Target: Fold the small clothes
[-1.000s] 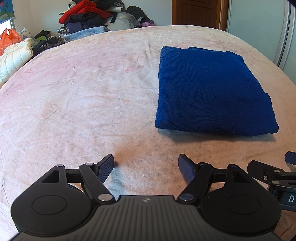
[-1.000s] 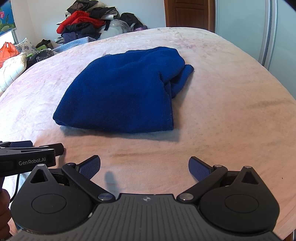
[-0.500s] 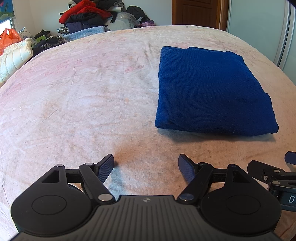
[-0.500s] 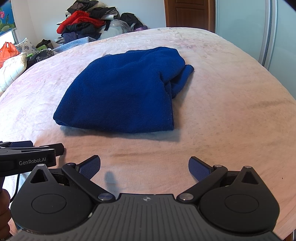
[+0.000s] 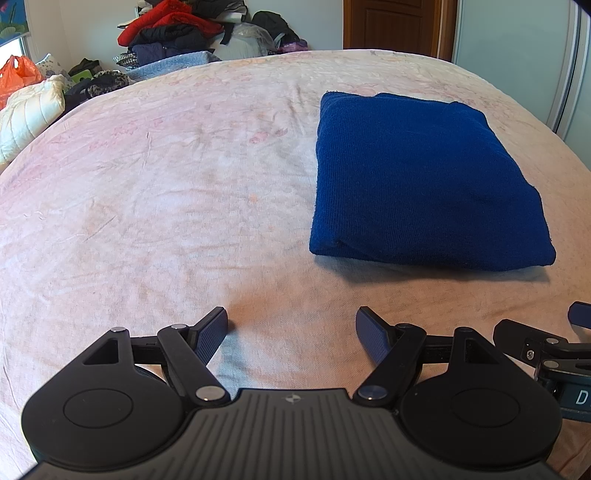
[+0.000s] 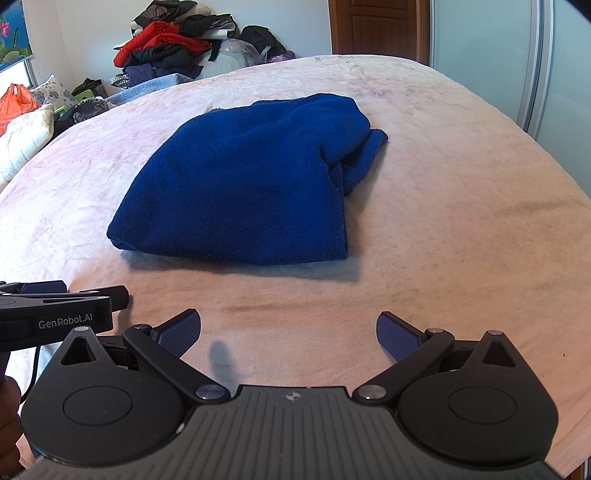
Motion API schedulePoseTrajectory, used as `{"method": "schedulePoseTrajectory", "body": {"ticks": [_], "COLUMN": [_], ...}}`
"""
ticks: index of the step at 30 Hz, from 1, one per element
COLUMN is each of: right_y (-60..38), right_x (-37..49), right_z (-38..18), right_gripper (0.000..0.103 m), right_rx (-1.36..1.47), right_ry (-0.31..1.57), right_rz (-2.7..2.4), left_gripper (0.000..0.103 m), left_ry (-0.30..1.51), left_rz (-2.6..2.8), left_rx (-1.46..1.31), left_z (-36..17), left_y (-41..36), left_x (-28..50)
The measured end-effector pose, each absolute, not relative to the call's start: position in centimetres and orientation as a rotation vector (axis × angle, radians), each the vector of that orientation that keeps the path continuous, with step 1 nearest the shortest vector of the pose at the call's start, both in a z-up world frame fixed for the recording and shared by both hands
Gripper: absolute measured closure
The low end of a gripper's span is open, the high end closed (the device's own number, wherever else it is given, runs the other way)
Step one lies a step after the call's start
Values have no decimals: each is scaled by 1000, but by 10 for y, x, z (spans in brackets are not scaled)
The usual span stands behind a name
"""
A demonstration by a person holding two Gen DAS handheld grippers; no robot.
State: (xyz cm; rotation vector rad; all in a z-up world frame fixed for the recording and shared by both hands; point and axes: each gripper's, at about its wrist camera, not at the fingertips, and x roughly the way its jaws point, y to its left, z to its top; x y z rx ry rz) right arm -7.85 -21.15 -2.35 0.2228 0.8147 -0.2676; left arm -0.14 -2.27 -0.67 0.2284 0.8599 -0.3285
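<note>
Both grippers, left gripper [image 5: 291, 326] and right gripper [image 6: 289, 332], gape empty short of the folded blue garment [image 6: 243, 184] on the bed [image 5: 166, 192], whose loose far-right flap could spill if nudged.

My left tongs [image 5: 291, 328] hang wide apart over the pale bed [image 5: 155, 206] — nothing between them. The folded blue garment [image 5: 421, 181] lies far right, well apart; clothes pile [image 5: 184, 33] far left.
</note>
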Motion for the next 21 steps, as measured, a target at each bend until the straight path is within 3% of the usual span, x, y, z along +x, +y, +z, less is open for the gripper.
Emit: {"method": "schedulePoseTrajectory", "body": {"ticks": [16,21], "right_y": [-213,-229], "right_x": [-81,-93], "right_z": [-21,0], "right_gripper": [1,1], "right_rx": [234,245], "right_ry": [802,687], "right_rz": [-264,-273], "left_gripper": [26,26], "left_ry": [836,820], "left_rz": [-325,-310], "left_rx": [241,195], "left_z": [-6,2], "left_y": [-25,-15], "left_x": [-5,2]}}
